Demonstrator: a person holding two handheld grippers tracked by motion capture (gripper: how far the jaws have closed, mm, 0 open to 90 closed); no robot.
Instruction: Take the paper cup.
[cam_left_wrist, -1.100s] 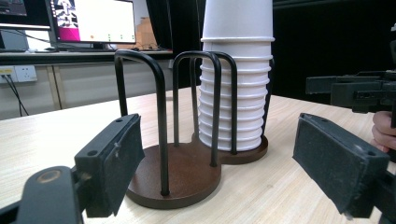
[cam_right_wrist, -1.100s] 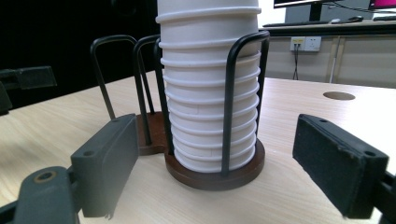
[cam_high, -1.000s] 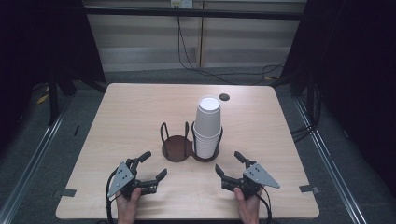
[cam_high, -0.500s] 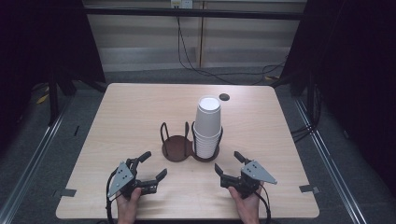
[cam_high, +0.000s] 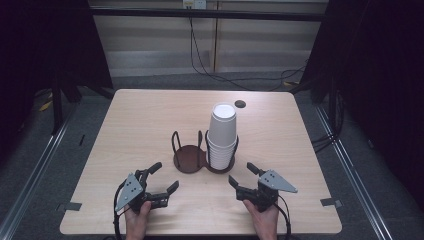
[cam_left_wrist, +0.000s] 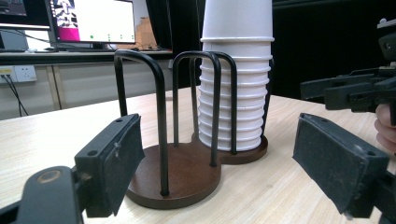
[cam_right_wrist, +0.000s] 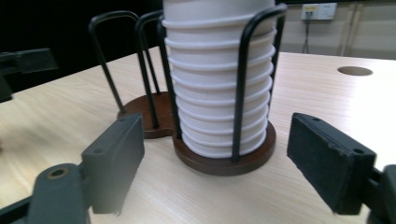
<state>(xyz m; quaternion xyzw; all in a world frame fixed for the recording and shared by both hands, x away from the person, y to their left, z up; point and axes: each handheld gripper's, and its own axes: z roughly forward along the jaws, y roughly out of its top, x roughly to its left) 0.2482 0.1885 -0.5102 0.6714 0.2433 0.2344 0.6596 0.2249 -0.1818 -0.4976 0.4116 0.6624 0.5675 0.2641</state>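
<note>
A tall stack of white paper cups (cam_high: 222, 135) stands upside down in the right ring of a black wire holder with a brown two-disc base (cam_high: 189, 160). The holder's left ring is empty. My left gripper (cam_high: 165, 176) rests open near the table's front edge, left of the holder. My right gripper (cam_high: 241, 173) is open just in front of the cups. In the left gripper view, the empty disc (cam_left_wrist: 182, 175) lies between the open jaws, the cups (cam_left_wrist: 236, 84) behind it. In the right gripper view, the cups (cam_right_wrist: 217, 79) stand straight ahead, and nothing is gripped.
The light wooden table (cam_high: 140, 120) has a small round hole (cam_high: 240, 104) at the back right. Black frame posts and cables surround it. The other gripper (cam_left_wrist: 355, 88) shows at the right in the left gripper view. Monitors (cam_left_wrist: 93, 21) stand on a desk far behind.
</note>
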